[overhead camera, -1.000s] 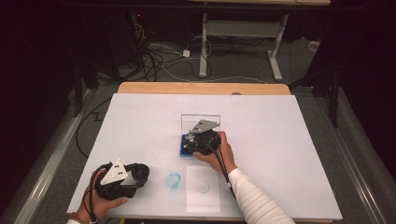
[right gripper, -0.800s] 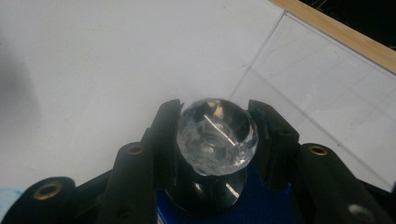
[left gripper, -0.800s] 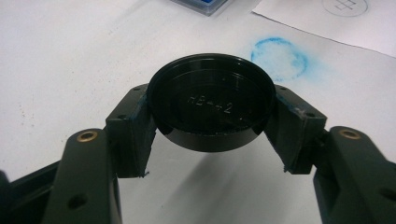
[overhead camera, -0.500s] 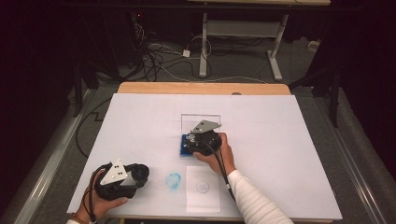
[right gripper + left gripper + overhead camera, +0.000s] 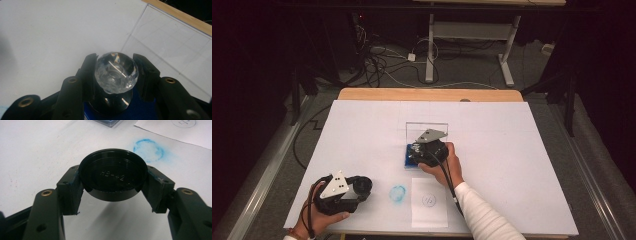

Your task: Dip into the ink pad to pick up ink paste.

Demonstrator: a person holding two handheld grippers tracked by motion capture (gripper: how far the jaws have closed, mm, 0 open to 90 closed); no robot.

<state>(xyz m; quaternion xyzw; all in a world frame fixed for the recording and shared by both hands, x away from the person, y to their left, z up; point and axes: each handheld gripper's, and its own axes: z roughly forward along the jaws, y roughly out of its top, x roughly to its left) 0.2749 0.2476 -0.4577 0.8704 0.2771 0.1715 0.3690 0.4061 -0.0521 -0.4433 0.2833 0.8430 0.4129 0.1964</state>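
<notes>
In the left gripper view, a round black cap (image 5: 113, 175) with raised lettering sits clamped between my left gripper's (image 5: 113, 182) pads, just above the white table cover. The high view has that gripper (image 5: 361, 187) at the near left. My right gripper (image 5: 116, 68) is shut on a faceted clear knob (image 5: 116, 75) that tops a black stamp body (image 5: 112, 106). The stamp stands on a blue ink pad (image 5: 143, 107). From above, the right gripper (image 5: 418, 154) is over the blue pad (image 5: 408, 162) at mid-table, with the pad's clear lid (image 5: 427, 130) upright behind it.
A smudged blue ring print (image 5: 397, 193) marks the table cover between the hands, beside a white sheet (image 5: 429, 201) bearing a circular mark. The table's wooden far edge (image 5: 427, 94) lies beyond. Cables and a desk frame (image 5: 467, 35) stand on the floor behind.
</notes>
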